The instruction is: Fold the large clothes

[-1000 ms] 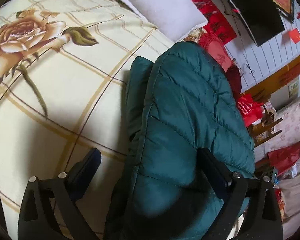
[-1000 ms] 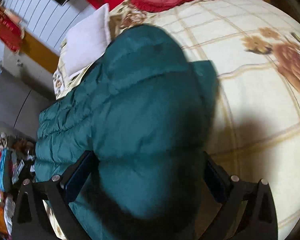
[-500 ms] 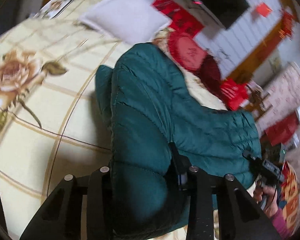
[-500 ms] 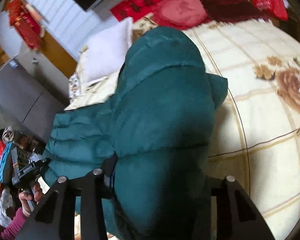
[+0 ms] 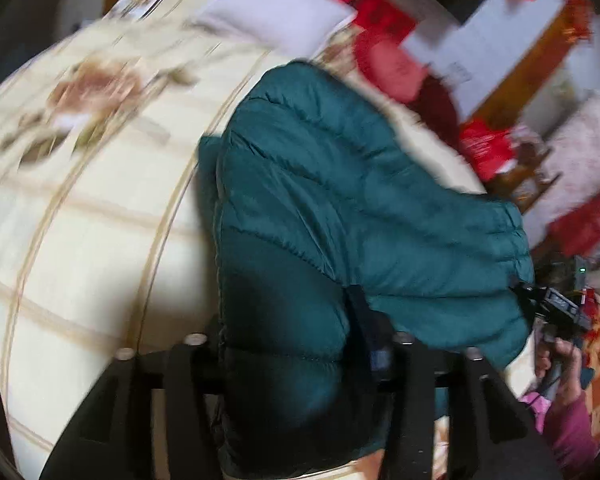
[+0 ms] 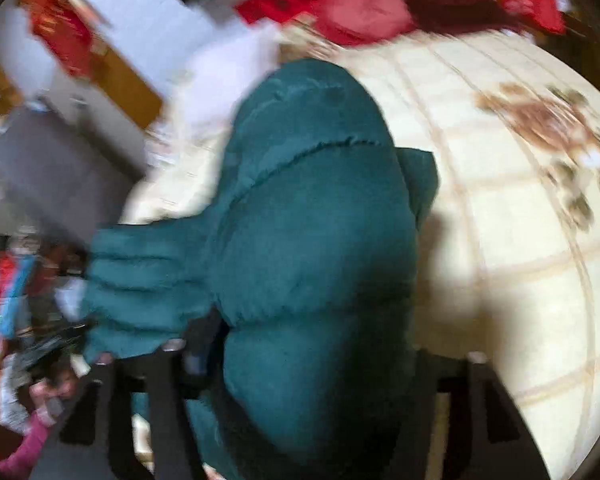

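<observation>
Gripping a fat fold of the teal puffer jacket (image 5: 340,184), your left gripper (image 5: 288,344) has its jaws opening yet pressed into the padding. Your right gripper (image 6: 308,352) clasps another fold, jaws widening too. The jacket lies bunched on the cream rose-print bedspread (image 5: 80,220), below a white pillow (image 5: 276,20) and red cushions (image 6: 364,8).

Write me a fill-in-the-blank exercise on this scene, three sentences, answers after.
1. The padded jacket between both grippers is dark ____ in colour.
2. The bedsheet under it bears a printed ____ pattern.
3. Beyond the jacket, a white ____ lies on the bed.

Answers: green; rose; pillow
</observation>
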{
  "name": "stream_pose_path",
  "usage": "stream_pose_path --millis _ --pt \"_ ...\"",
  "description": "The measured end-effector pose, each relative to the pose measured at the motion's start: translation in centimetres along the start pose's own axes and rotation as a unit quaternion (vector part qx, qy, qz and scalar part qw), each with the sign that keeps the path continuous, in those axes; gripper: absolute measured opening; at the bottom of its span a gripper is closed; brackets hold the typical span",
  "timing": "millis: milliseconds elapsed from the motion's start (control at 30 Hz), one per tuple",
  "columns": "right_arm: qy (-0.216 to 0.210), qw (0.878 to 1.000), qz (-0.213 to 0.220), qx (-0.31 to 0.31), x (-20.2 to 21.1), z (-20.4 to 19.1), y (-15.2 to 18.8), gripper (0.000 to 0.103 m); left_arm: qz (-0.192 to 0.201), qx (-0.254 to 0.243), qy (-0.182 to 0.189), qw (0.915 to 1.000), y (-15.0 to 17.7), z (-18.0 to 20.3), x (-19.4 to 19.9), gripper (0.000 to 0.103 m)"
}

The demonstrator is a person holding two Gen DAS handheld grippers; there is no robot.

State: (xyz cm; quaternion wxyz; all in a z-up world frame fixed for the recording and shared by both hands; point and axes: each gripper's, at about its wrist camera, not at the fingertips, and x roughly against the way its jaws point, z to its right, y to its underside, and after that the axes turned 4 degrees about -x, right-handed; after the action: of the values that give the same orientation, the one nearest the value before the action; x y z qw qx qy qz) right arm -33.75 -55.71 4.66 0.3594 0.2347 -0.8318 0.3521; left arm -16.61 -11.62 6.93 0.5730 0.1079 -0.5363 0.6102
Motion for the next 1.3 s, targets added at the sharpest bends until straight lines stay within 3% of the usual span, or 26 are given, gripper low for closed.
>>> stream_pose_path --millis 100,200,333,500,600,667,733,867,1033,1300 --pt "0.024 1.000 0.014 0.009 0.6 -0.5 1.1 0.077 0.036 -0.034 -0.048 0.9976 0.8 1.0 1.5 0.068" --pt "0.070 0.996 0.036 0.051 2.7 -2.7 1.9 0.077 0.065 -0.083 -0.114 0.9879 0.8 3.3 3.9 0.068" --pt "0.128 0.985 0.064 0.094 5.6 -5.5 3.6 0.079 0.096 -0.116 -0.150 0.9773 1.6 5.4 5.9 0.068" --pt "0.166 0.976 0.088 0.110 7.3 -6.0 4.1 0.079 0.097 -0.105 -0.127 0.9815 3.0 6.5 5.9 0.068" --pt "0.143 0.982 0.084 0.094 7.7 -4.8 3.7 0.079 0.097 -0.091 -0.115 0.9844 3.7 6.8 5.3 0.068" --pt "0.140 0.981 0.085 0.105 7.1 -4.7 3.6 0.078 0.090 -0.081 -0.113 0.9862 4.2 7.6 4.6 0.068" --pt "0.153 0.978 0.080 0.114 5.4 -4.8 3.0 0.070 0.082 -0.071 -0.110 0.9880 4.5 7.8 4.0 0.068" --pt "0.183 0.970 0.102 0.125 4.8 -6.2 3.3 0.070 0.084 -0.065 -0.121 0.9869 5.1 8.5 3.7 0.068" --pt "0.183 0.962 0.143 0.145 7.4 -8.8 5.9 0.083 0.101 -0.063 -0.133 0.9840 6.1 9.6 4.3 0.068" --pt "0.135 0.964 0.144 0.179 8.3 -12.9 11.9 0.084 0.094 -0.074 -0.162 0.9796 7.7 11.4 4.2 0.068"
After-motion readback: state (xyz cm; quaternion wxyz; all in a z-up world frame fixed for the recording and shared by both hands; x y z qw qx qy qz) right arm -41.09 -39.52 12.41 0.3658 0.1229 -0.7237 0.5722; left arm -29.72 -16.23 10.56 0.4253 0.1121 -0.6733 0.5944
